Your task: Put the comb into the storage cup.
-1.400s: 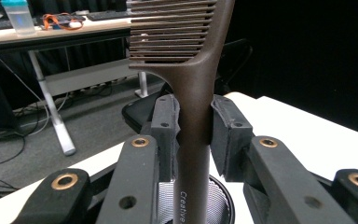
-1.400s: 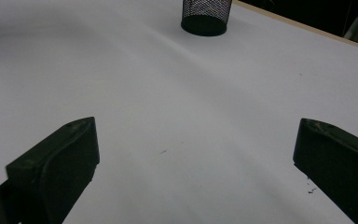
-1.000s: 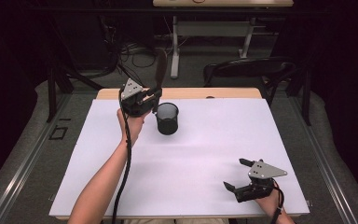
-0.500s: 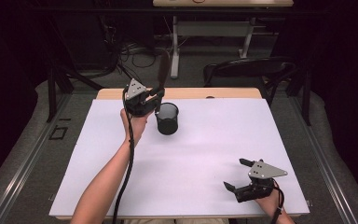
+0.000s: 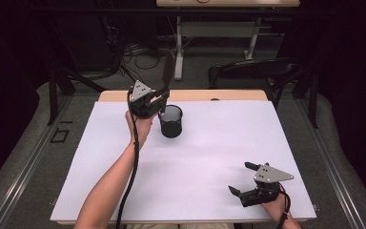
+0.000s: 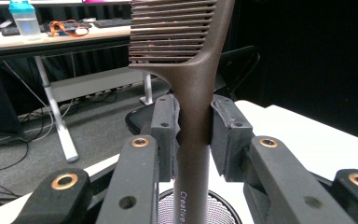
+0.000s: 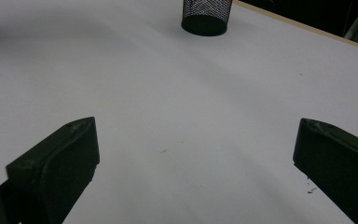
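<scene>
The brown comb [image 6: 189,74] stands upright over the black mesh cup [image 5: 170,121] at the table's [image 5: 209,157] far left, its handle clamped by the left gripper [image 5: 161,98] on a raised forearm. The left gripper view shows teeth and lettering. The right gripper [image 5: 238,179] rests near-right, jaws wide apart and empty.

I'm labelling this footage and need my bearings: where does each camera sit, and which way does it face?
High view: above the person's side, looking forward and down on the table; both forearms show, with the left hand-held gripper and right hand-held gripper.
Left gripper view: on the left gripper, looking along jaws clamped on an upright brown comb.
Right gripper view: low over the table, looking between open jaws.
Shared: the black mesh cup.
</scene>
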Available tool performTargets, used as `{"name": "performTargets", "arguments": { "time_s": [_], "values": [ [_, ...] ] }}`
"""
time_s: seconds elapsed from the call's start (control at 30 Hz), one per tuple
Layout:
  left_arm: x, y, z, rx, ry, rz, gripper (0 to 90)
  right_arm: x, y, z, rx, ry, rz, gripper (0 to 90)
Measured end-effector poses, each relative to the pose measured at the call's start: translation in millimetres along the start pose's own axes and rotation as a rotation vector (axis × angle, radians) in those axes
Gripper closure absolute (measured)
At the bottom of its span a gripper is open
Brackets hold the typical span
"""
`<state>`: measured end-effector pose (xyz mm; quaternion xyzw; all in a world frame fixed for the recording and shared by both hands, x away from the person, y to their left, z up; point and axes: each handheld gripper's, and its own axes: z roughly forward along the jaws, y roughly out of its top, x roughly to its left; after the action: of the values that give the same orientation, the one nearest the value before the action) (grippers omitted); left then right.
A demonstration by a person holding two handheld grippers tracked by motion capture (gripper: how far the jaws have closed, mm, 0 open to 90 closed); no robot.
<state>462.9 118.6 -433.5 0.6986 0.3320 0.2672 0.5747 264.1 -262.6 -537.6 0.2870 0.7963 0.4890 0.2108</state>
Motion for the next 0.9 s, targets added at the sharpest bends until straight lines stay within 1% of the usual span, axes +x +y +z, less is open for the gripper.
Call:
{"name": "performTargets", "arguments": {
  "time_s": [0.3,0.43,0.8,0.9],
  "values": [
    [0.6,-1.7,5.4,-0.004,0.009,-0.014,72.5,0.0,0.1,-0.4,0.001,0.000,-0.002,0.0],
    [1.1,-3.2,7.3,-0.010,0.004,-0.031,72.6,0.1,0.0,-0.1,0.000,0.002,-0.001,0.0],
    [3.8,-7.6,12.5,-0.004,0.003,-0.059,72.5,0.1,0.0,0.1,-0.001,0.001,-0.001,0.0],
    [3.6,-8.7,13.9,0.001,0.004,-0.061,72.5,0.1,0.0,0.1,0.000,0.001,-0.002,0.0]
  ]
}}
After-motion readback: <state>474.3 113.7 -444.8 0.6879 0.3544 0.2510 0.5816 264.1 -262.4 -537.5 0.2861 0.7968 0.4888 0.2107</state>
